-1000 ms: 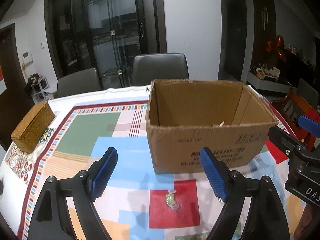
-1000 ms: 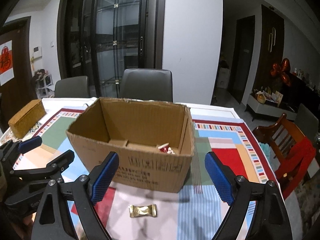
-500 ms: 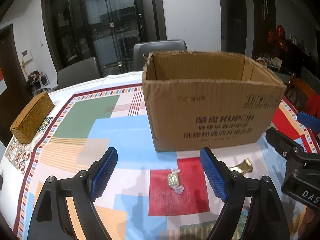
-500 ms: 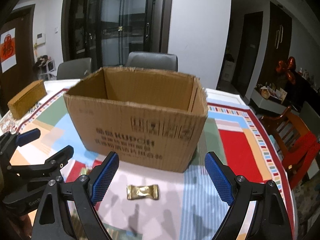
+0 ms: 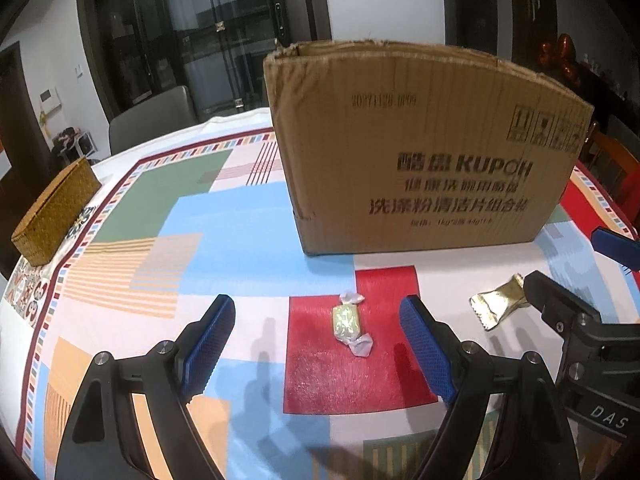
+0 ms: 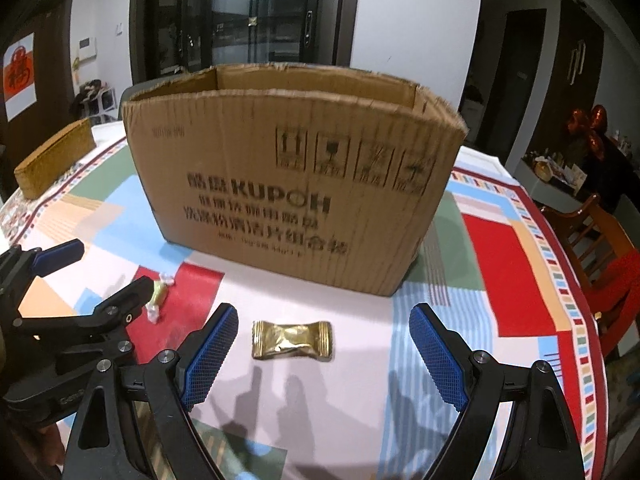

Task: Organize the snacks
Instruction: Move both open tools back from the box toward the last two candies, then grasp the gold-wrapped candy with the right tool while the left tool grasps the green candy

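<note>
A printed cardboard box (image 5: 420, 152) (image 6: 288, 184) stands open-topped on the patterned tablecloth (image 5: 132, 240) (image 6: 508, 264); its inside is hidden from here. In front of it lies a small green twist-wrapped candy (image 5: 347, 320) (image 6: 157, 294), framed between the fingers of my left gripper (image 5: 318, 334), which hangs open just above the cloth. To the right lies a gold foil-wrapped snack (image 5: 498, 305) (image 6: 292, 340), between the wide-open fingers of my right gripper (image 6: 322, 346). Neither gripper touches its snack. Each gripper shows at the edge of the other's view.
A woven straw box (image 5: 56, 212) (image 6: 54, 156) sits at the table's left edge. Grey chairs (image 5: 154, 120) stand behind the table, and a wooden chair (image 6: 604, 248) with a red cushion stands at the right.
Both grippers have sunk toward the table. The box now towers above them, its inside out of sight, and the two snacks lie closer between the fingers. The fingers stayed apart.
</note>
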Available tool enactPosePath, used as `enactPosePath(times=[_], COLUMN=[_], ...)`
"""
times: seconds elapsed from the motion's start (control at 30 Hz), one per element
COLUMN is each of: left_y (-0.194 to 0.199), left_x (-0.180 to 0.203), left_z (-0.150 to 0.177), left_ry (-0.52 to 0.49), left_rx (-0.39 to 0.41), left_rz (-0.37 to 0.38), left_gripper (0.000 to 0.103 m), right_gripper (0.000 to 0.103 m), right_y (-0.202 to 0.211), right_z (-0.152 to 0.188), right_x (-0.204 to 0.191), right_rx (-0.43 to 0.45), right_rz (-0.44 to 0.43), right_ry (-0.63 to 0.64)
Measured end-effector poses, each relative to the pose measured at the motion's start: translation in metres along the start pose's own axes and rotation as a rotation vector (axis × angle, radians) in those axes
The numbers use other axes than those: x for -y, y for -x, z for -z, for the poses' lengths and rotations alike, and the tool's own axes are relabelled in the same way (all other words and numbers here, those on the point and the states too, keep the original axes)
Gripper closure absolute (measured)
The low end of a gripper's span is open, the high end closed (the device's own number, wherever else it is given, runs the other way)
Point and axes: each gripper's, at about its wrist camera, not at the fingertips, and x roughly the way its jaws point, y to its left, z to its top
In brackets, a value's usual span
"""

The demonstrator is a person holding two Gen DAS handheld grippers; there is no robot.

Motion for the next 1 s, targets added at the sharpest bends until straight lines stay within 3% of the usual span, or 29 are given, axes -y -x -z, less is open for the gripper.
enactPosePath(times=[0.57, 1.0], left_y=[-0.03, -0.039], left_x=[0.006, 0.013], left_z=[0.01, 0.012], left_ry=[0.007, 0.01], left_rx=[-0.056, -0.066], left_rz=[-0.017, -0.012], left_gripper=[0.028, 0.033], right_gripper=[0.015, 0.015], right_y=[-0.037, -0.054], right_z=[0.012, 0.022], right_x=[-0.011, 0.004], right_rx=[-0.117, -0.154], right_rz=[-0.044, -0.062], right_ry=[0.035, -0.043])
